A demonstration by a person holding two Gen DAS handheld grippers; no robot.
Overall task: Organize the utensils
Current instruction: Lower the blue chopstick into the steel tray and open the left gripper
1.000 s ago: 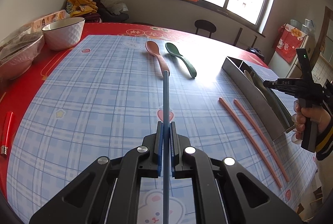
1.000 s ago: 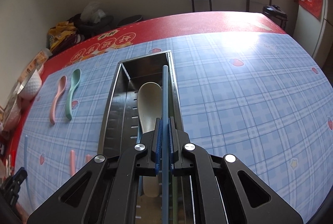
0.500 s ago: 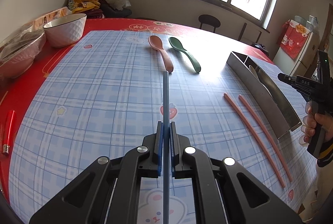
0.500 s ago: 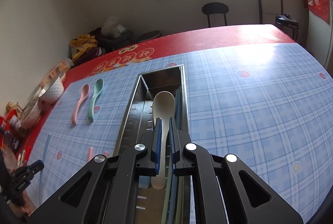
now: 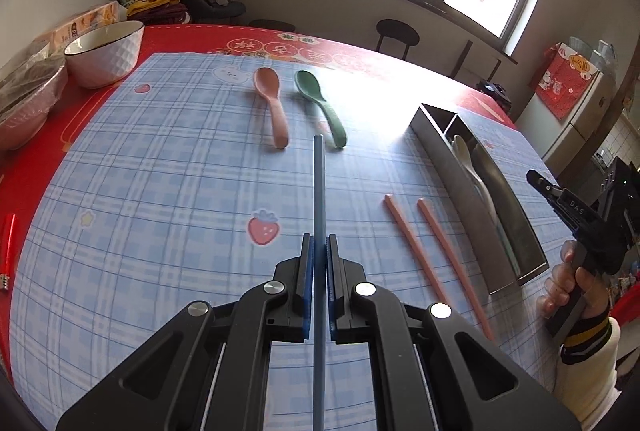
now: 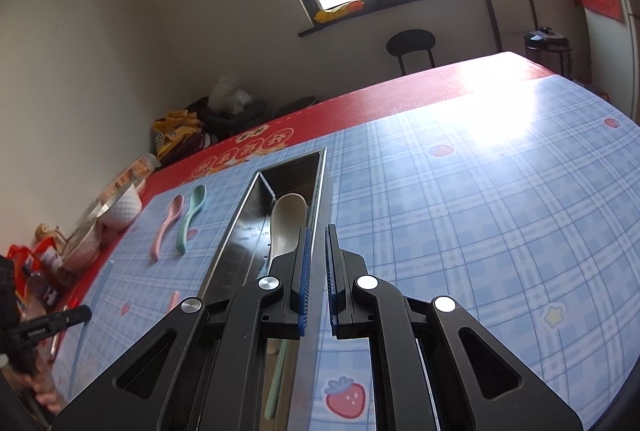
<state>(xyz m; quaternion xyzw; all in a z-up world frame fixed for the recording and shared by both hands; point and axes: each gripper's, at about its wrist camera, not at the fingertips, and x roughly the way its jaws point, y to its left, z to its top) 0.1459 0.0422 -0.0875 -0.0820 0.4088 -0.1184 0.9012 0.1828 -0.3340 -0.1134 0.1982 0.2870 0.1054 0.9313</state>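
Observation:
My left gripper [image 5: 319, 247] is shut on a blue chopstick [image 5: 319, 183] and holds it above the checked tablecloth, pointing at a pink spoon [image 5: 273, 103] and a green spoon [image 5: 320, 103]. Two pink chopsticks [image 5: 428, 255] lie to the right, beside a long steel utensil tray [image 5: 460, 187]. My right gripper [image 6: 317, 251] is slightly open and empty, raised above the near end of the tray [image 6: 240, 231], which holds a white spoon [image 6: 286, 227], a blue chopstick and a light green utensil [image 6: 276, 379].
A white bowl [image 5: 106, 51], a plastic-wrapped bowl and a red lighter [image 5: 7, 251] sit along the table's left edge. Clothes and bags lie behind the table. A black stool stands under the window. The right gripper and hand show at the right in the left wrist view [image 5: 580, 231].
My right gripper let go of its blue chopstick, which now lies in the tray, and has lifted and drawn back. My left gripper rose a little with its chopstick still held.

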